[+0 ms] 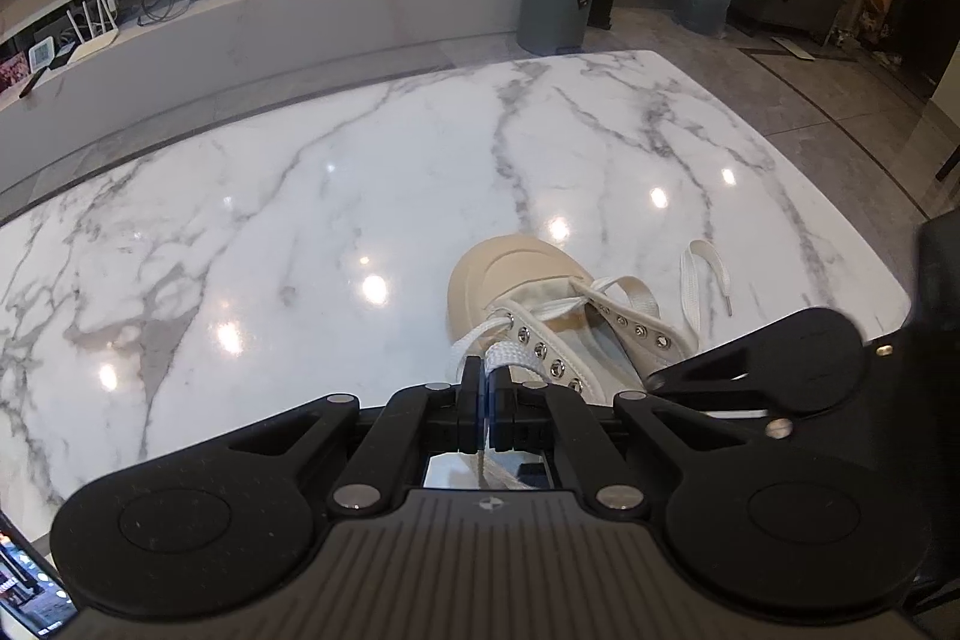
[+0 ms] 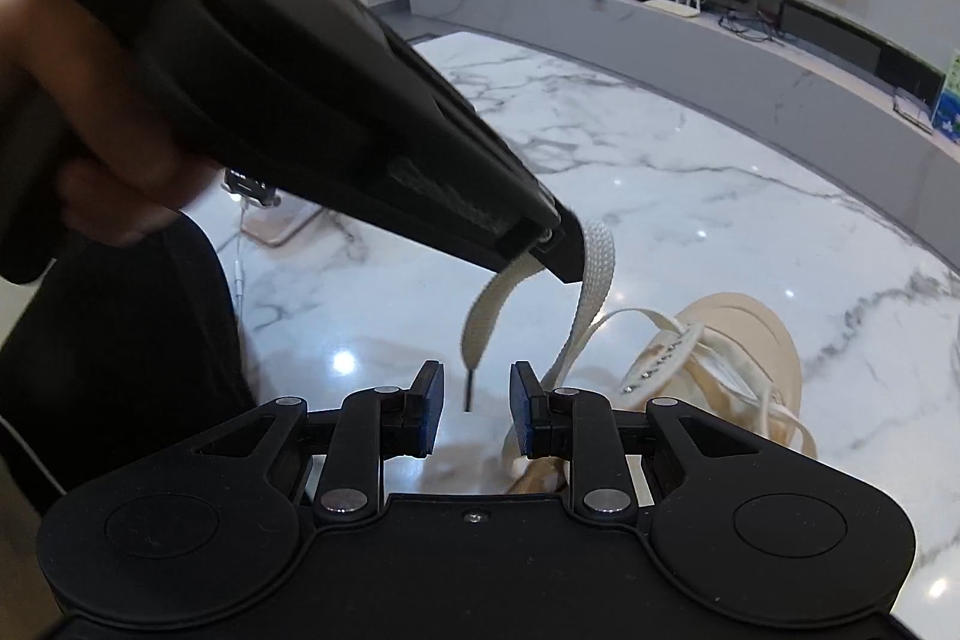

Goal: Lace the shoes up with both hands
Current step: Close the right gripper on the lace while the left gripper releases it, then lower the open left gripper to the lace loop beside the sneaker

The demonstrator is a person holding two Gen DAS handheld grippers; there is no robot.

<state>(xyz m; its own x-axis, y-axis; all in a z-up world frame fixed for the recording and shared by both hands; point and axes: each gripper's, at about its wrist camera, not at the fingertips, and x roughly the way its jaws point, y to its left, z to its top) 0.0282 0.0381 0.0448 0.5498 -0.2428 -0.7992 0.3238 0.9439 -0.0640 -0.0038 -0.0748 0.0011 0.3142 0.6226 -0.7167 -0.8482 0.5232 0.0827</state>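
Your left gripper (image 1: 485,388) has its jaws pressed together on the white shoelace (image 1: 501,355), pinching it a short way back from its tip; in the right wrist view the free end hangs down from that grip, its dark tip dangling in the gap between the jaws of your right gripper (image 2: 476,403). Those right jaws stand narrowly apart, blue pads facing each other, and nothing is pressed between them; the lace tip does not appear to touch either pad. The cream shoe (image 1: 528,292) sits on the marble worktop (image 1: 300,220) near its right edge in the left wrist view, toe pointing away from you, with the other lace end (image 1: 705,280) lying loose beside it toward that edge. No writing on the shoe or grippers can be read.
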